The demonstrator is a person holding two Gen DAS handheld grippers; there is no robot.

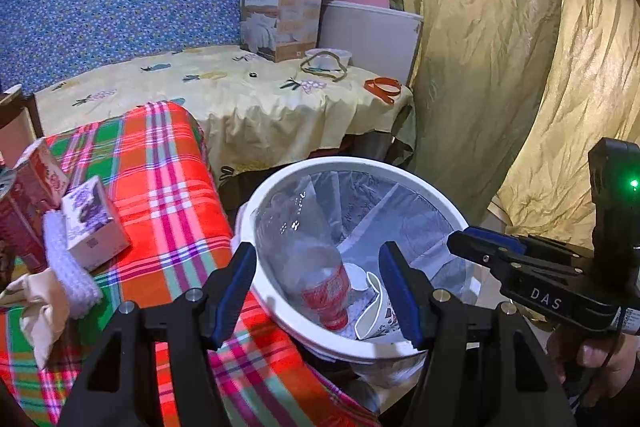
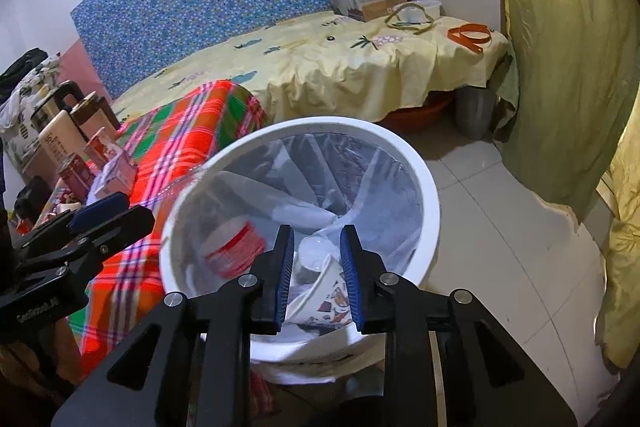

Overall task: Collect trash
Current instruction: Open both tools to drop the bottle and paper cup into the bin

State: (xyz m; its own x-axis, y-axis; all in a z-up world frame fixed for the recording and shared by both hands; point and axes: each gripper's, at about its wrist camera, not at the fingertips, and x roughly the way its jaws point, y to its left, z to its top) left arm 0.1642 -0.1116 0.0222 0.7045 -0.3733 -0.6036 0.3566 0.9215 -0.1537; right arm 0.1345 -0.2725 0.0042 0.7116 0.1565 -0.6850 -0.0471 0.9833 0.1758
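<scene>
A white bin (image 1: 280,311) (image 2: 432,195) lined with a clear bag stands beside the plaid-covered surface. Inside it lie a clear plastic bottle (image 1: 320,267) (image 2: 234,247) with a red label, a crumpled printed paper cup (image 1: 374,307) (image 2: 324,291) and a small white lid (image 2: 316,251). My left gripper (image 1: 318,287) (image 2: 108,213) is wide open at the bin's left rim, with nothing in its grip. My right gripper (image 2: 316,267) (image 1: 464,243) hovers over the bin with its jaws slightly apart. The cup shows through the gap, lying below and not held.
Small cartons (image 1: 92,223), a red carton (image 1: 36,179) and white knitwear (image 1: 68,267) lie on the plaid cloth (image 1: 168,167). Bottles (image 2: 60,135) stand at its far left. Behind is a yellow-sheeted bed (image 1: 240,95) with a box (image 1: 280,15). A curtain (image 1: 500,47) hangs right; tiled floor (image 2: 500,247).
</scene>
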